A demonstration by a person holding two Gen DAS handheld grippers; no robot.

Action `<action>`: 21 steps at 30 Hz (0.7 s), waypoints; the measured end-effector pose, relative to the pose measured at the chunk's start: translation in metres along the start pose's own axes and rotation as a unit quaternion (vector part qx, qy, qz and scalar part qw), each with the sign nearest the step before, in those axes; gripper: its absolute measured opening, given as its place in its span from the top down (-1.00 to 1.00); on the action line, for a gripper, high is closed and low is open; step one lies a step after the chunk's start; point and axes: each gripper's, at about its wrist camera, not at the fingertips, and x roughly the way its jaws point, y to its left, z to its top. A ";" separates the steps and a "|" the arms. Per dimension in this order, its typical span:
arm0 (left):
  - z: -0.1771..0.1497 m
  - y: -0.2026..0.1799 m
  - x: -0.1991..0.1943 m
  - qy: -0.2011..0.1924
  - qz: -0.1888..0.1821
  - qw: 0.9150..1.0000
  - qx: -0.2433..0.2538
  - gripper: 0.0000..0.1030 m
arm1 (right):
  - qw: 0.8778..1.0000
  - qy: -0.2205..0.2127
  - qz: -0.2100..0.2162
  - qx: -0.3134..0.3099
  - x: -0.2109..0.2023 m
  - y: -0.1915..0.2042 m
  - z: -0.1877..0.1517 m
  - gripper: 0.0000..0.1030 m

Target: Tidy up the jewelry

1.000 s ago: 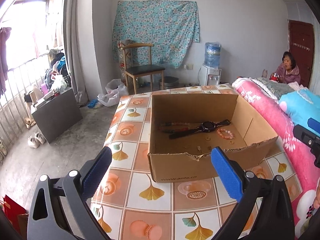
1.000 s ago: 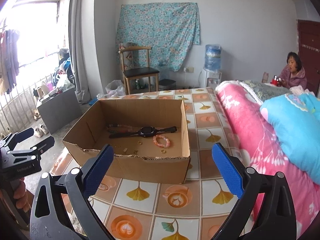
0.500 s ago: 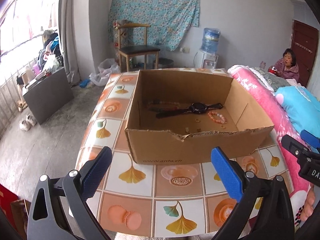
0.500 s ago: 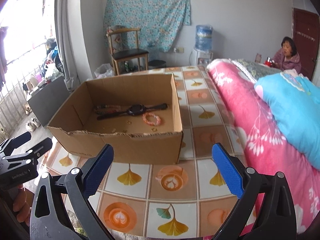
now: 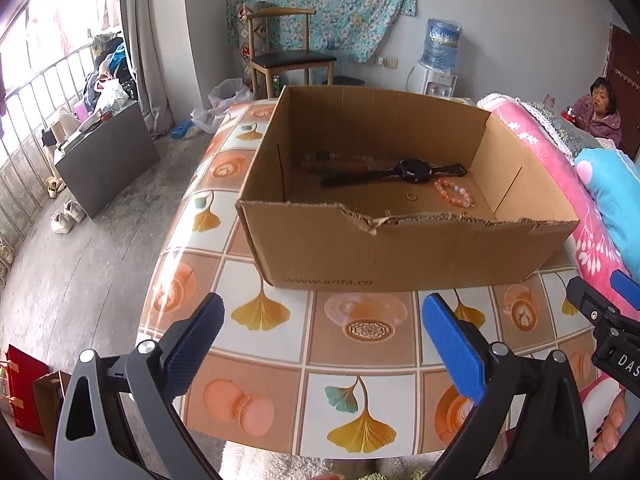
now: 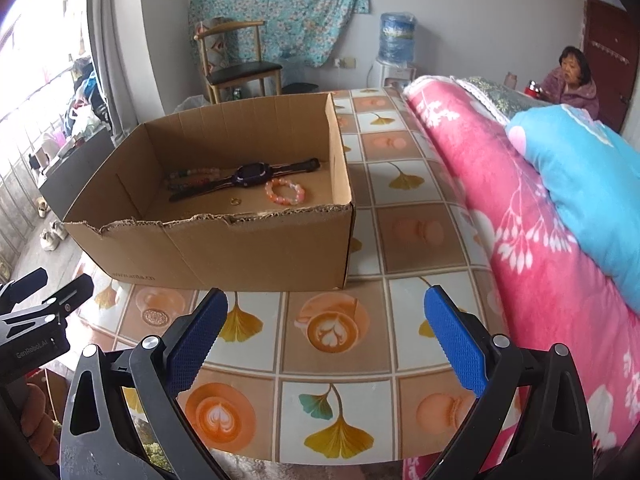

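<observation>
An open cardboard box (image 5: 400, 252) (image 6: 248, 248) stands on the tiled table. Inside lie a black watch (image 5: 414, 171) (image 6: 252, 172), a pink bead bracelet (image 5: 454, 194) (image 6: 285, 193), a small gold ring (image 5: 411, 197) (image 6: 235, 201) and a multicoloured bead strand (image 5: 332, 159) (image 6: 192, 174). My left gripper (image 5: 320, 344) is open and empty, held low in front of the box's near wall. My right gripper (image 6: 324, 340) is also open and empty, in front of the box's right corner. The near wall hides part of the box floor.
The table (image 6: 332, 364) has a patterned cloth with ginkgo leaves and coffee cups. Pink and blue bedding (image 6: 540, 208) lies along its right side. A wooden chair (image 5: 288, 56), a water dispenser (image 5: 438, 60) and a seated person (image 6: 568, 80) are at the back. A grey cabinet (image 5: 104, 160) stands left.
Both grippers have pulled back and dropped lower toward the table's near edge, so the box looks larger and its inside is seen from a flatter angle. Both stay open.
</observation>
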 end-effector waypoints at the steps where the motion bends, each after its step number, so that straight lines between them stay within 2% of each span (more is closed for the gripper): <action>1: -0.001 -0.001 0.002 0.003 0.001 1.000 0.000 -0.89 | 1.000 0.000 0.000 -0.002 0.001 0.001 0.001 -0.84; 12: 0.000 -0.009 0.022 0.027 0.003 1.000 0.013 -0.89 | 1.000 0.013 0.018 -0.002 0.014 0.014 0.009 -0.84; 21: 0.005 -0.010 0.026 0.028 0.002 1.000 0.012 -0.89 | 0.999 0.027 0.023 -0.005 0.026 0.022 0.007 -0.84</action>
